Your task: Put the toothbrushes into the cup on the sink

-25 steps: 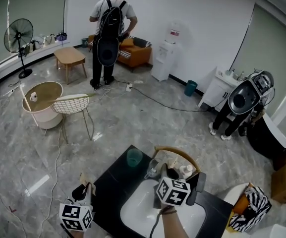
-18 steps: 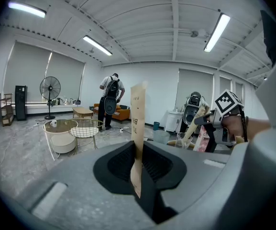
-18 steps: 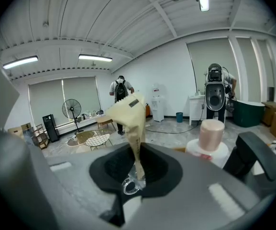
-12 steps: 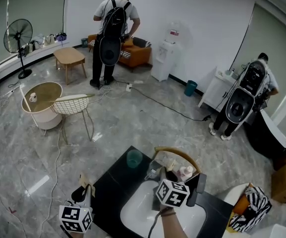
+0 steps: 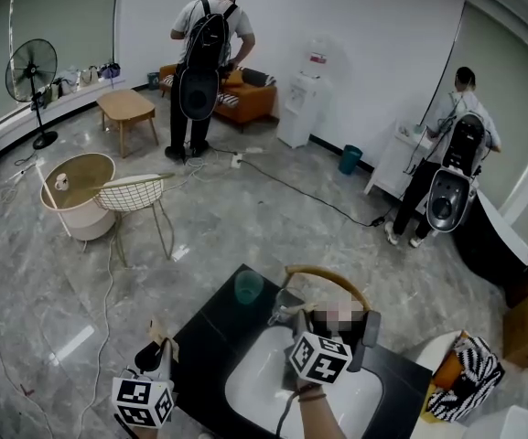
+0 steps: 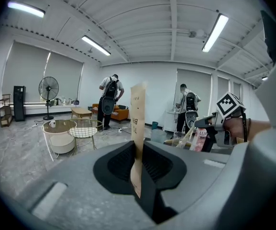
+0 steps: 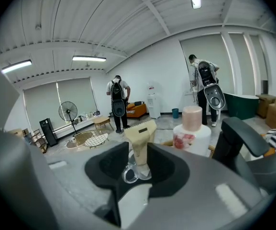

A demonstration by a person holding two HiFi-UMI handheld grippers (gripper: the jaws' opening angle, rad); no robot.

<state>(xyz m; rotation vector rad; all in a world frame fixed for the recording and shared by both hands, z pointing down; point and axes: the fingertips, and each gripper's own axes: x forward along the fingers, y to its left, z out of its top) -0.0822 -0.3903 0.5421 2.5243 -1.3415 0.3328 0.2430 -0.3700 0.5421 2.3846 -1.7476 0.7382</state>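
The clear glass cup (image 7: 129, 174) stands on the black counter (image 5: 210, 347) at the far rim of the white sink (image 5: 262, 393). It holds one toothbrush in a tan paper wrapper (image 7: 140, 139), which stands upright with its flared top above the rim. The right gripper (image 7: 138, 163) hangs over this cup. Its jaws are opening, one on each side of the wrapped toothbrush without pressing on it. A small dark label sits near the top of that wrapper, too small to read.

Just right of the cup stands a white bottle (image 7: 192, 129) with a pink cap. In the left gripper view its pink label reads "LUX". A teal cup (image 5: 248, 287) stands apart at the far left corner of the counter; what is inside it cannot be made out.

The left gripper (image 6: 138, 153) is low at the near left corner of the counter, well apart from the glass cup. Its jaws are clamped on a second paper-wrapped toothbrush (image 6: 138, 114), held upright. Dark print runs down this wrapper; only the letters "BR" and "TO" can be read, and the wrapper's edge cuts off the rest.
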